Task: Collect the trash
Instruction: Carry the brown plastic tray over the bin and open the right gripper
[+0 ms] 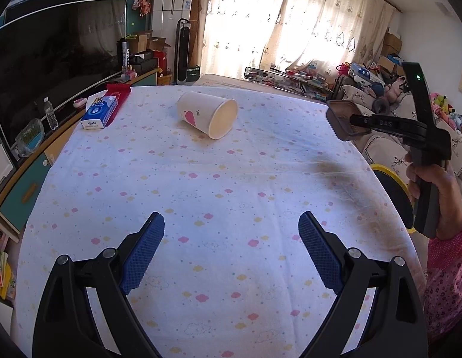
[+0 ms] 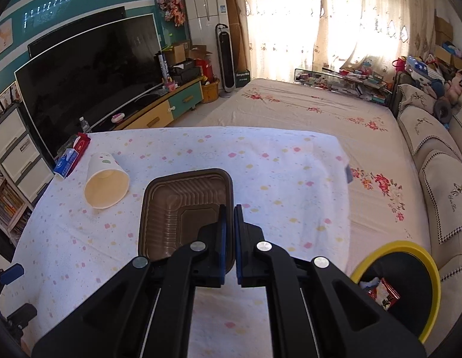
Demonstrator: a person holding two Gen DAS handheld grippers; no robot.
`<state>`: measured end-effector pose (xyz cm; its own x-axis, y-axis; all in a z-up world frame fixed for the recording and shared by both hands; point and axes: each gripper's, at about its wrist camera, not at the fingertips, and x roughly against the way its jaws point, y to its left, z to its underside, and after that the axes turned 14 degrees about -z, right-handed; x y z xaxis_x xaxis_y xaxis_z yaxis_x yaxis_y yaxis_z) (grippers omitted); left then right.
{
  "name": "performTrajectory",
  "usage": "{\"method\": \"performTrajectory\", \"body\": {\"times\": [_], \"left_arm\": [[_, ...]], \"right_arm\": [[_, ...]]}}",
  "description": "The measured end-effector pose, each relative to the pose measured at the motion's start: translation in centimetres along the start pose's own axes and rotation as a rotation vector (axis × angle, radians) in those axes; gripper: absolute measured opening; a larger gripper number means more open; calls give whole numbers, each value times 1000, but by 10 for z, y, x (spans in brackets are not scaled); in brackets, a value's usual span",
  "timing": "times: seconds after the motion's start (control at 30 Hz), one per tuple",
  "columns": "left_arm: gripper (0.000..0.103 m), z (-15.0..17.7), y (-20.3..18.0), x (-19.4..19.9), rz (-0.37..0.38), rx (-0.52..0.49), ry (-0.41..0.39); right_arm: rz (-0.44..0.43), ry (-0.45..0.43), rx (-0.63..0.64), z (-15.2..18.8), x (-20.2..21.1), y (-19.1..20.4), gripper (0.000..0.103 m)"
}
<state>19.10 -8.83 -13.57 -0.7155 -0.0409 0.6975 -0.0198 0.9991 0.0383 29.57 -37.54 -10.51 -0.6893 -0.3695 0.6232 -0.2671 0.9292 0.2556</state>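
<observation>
A white paper cup [image 1: 207, 114] with a pink print lies on its side on the cloth-covered table [image 1: 201, 194], mouth toward me; it also shows in the right wrist view [image 2: 105, 183]. My left gripper [image 1: 231, 223] is open and empty, low over the near part of the table. My right gripper [image 2: 230, 208] is shut on the right rim of a brown plastic tray [image 2: 183, 205] and holds it above the table; it shows in the left wrist view [image 1: 342, 120] at the table's right edge. A black bin with a yellow rim [image 2: 409, 280] stands right of the table with wrappers inside.
A blue tissue pack [image 1: 99, 112] and a red packet [image 1: 119, 92] lie at the table's far left corner. A TV stand [image 2: 159, 113] runs along the left. A bed [image 2: 320, 113] and sofa cushions [image 2: 433, 137] lie beyond and to the right.
</observation>
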Motion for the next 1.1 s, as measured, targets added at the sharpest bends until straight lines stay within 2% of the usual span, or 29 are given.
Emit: {"method": "performTrajectory", "body": {"times": [0.23,0.47,0.53,0.6,0.87,1.1], "left_arm": [[90,1,-11,15,8,-15,-6],[90,-5,-24,9,-3,-26,13],[90,-7,-27,5,-3,-26,20],[90,-10,-30,2,-12,-29,22],[90,-37,-35,-30,-81,-20,23],[90,-74,-33,-86,-185,19,36]], "right_arm": [[167,-53,-128,51,67,-83,5],[299,2,-260,98,70,-163,6],[320,13,-275,104,67,-175,11],[332,-2,-295,108,69,-181,21],[352,-71,-284,109,81,-169,23],[293,-99,-255,103,82,-144,28]]}}
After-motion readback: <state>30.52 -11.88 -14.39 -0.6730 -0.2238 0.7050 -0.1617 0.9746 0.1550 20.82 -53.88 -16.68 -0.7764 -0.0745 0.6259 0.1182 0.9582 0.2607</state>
